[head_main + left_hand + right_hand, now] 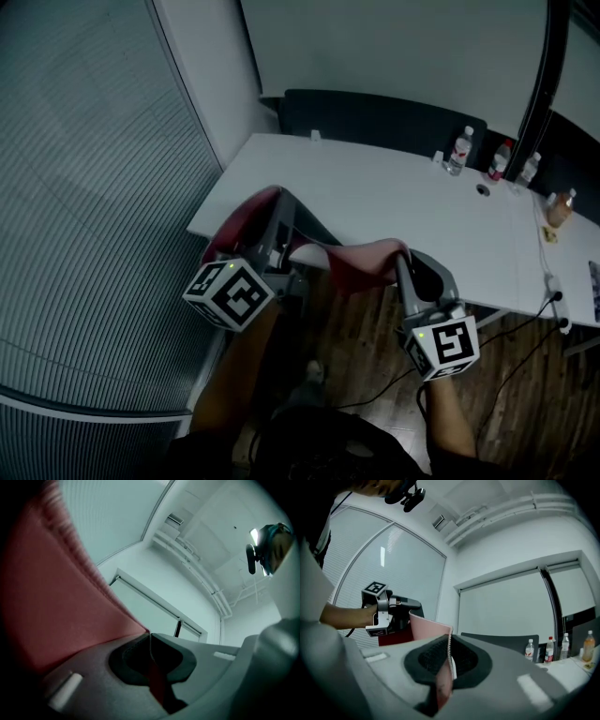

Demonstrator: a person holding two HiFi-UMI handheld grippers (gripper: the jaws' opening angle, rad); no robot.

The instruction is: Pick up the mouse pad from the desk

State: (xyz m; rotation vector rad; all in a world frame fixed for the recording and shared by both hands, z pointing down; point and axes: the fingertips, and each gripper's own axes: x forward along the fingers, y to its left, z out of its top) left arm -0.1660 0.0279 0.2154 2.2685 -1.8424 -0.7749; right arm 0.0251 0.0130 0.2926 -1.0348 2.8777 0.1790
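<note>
A pink-red mouse pad (349,263) hangs in the air between my two grippers, in front of the white desk (394,202), sagging in the middle. My left gripper (279,217) is shut on its left edge, and the pad (56,602) fills the left of the left gripper view, pinched between the dark pads (136,660). On the pad's right edge my right gripper (406,261) is shut. In the right gripper view the pad (429,627) stands on edge between the jaws, and beyond it shows the left gripper (412,613) in a hand.
Several water bottles (459,150) stand at the desk's far edge by a dark partition (375,117). A small bottle (560,207) and cables (553,286) lie at the right end. A slatted glass wall (84,187) runs along the left. Below is wooden floor (366,366).
</note>
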